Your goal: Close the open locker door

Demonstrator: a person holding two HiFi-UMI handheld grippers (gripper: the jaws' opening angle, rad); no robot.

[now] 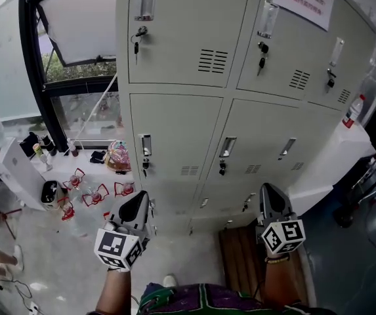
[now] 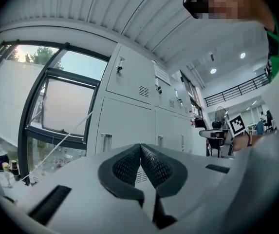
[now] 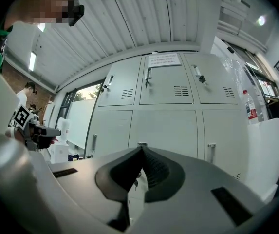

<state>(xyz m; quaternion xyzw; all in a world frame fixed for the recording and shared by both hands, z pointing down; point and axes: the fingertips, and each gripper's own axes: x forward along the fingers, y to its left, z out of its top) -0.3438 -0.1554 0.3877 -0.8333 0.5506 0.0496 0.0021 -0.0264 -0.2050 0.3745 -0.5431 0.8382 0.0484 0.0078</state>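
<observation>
A bank of grey metal lockers [image 1: 194, 130] fills the head view, and every door I can see lies flush with its frame. The middle row has handles with keys [image 1: 146, 151]. My left gripper [image 1: 135, 205] is shut and empty, held low in front of the bottom left doors, apart from them. My right gripper [image 1: 271, 192] is also shut and empty, low before the bottom right doors. In the left gripper view the pads [image 2: 140, 147] meet, pointing at the lockers [image 2: 129, 126]. The right gripper view shows closed pads [image 3: 141, 150] facing the doors [image 3: 163, 126].
A window [image 1: 76, 25] and a low white table [image 1: 14, 169] with bottles stand left of the lockers. Red-framed items [image 1: 92, 192] lie on the floor there. A wooden board [image 1: 240, 261] is under my right hand. A white cabinet [image 1: 332, 163] with a bottle [image 1: 352, 110] stands right.
</observation>
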